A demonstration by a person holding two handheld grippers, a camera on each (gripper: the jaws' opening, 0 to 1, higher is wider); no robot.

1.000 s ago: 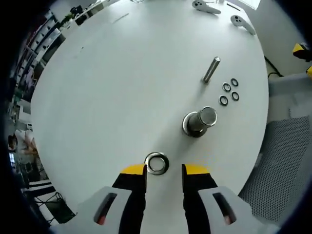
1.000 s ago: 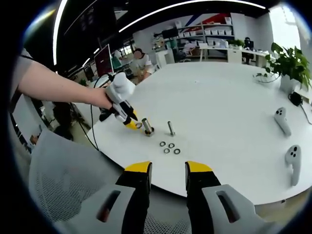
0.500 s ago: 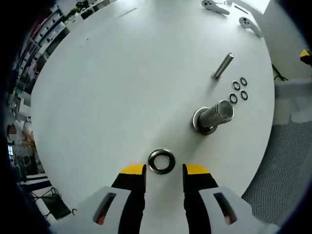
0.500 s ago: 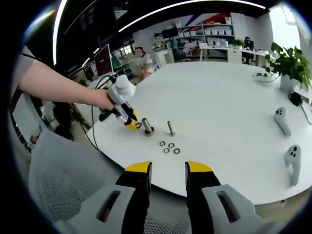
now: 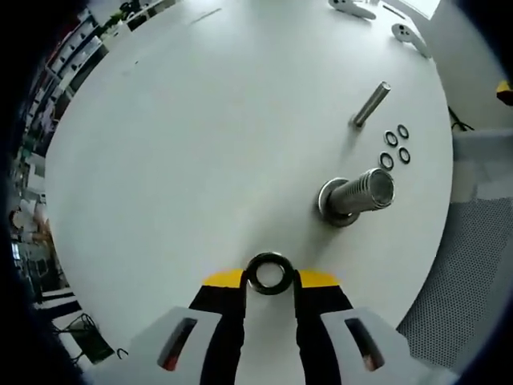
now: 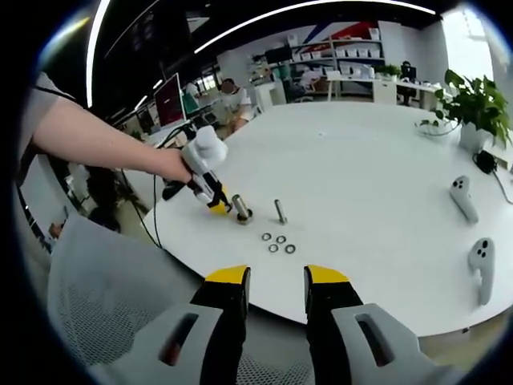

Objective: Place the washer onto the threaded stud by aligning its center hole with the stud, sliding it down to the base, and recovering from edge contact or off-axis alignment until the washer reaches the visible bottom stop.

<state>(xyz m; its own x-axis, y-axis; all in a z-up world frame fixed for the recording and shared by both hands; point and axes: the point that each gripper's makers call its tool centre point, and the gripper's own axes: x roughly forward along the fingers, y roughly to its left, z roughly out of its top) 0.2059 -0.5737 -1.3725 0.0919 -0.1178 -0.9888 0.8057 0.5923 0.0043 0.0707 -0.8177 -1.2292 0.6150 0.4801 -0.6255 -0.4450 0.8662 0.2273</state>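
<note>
Jaws of the left gripper [image 5: 270,278] pinch the washer [image 5: 268,273] on the table [image 5: 200,136], near the stud [image 5: 358,197]; a thin edge grip may slip. Right gripper [image 6: 275,282] hangs parted, empty.

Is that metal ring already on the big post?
No. The ring lies on the table between the left hand-held gripper's jaws, apart from the post.
</note>
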